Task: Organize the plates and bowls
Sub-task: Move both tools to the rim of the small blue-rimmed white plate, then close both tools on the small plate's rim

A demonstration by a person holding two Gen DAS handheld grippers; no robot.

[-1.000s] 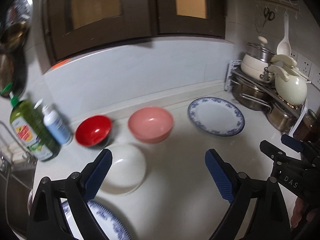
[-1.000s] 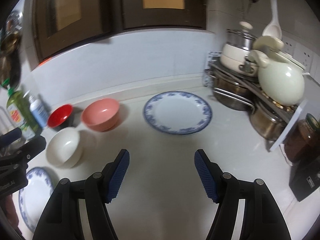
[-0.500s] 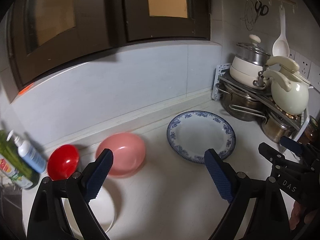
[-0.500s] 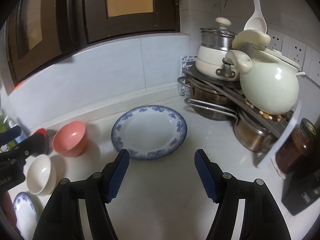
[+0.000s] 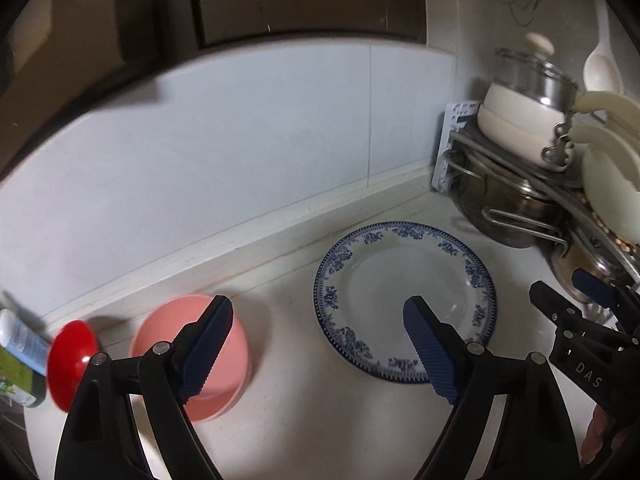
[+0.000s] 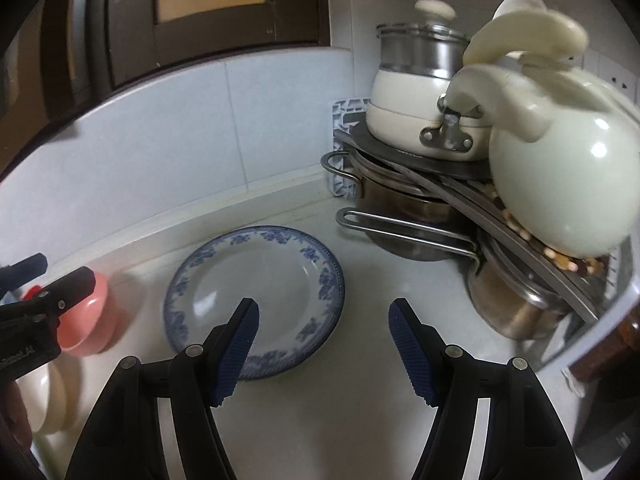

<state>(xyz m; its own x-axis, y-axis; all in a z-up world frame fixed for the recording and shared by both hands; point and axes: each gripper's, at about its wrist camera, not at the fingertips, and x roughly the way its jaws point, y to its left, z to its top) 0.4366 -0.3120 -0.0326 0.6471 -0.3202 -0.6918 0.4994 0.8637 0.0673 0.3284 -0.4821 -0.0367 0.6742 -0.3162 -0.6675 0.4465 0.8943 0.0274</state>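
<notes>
A blue-rimmed white plate [image 5: 404, 296] [image 6: 256, 292] lies flat on the counter near the back wall. My left gripper [image 5: 320, 344] hovers between it and a pink bowl [image 5: 224, 360]; its jaws are closing with nothing between them. A red bowl [image 5: 72, 360] sits left of the pink one. My right gripper [image 6: 324, 344] is open and empty over the plate's right front edge. In the right wrist view the pink bowl [image 6: 92, 320] and a white bowl [image 6: 44, 396] sit at the left.
A metal rack [image 6: 460, 196] of steel pots [image 6: 404, 200], a cream pot [image 6: 420, 112] and a pale green kettle [image 6: 560, 168] fills the right corner. Bottles [image 5: 20, 344] stand at the far left. White countertop [image 6: 392, 276] lies between plate and rack.
Both grippers moved right along the counter and nearer the blue-rimmed plate, which now looks larger. The white bowl and second plate left the left wrist view. The left jaws narrowed slightly.
</notes>
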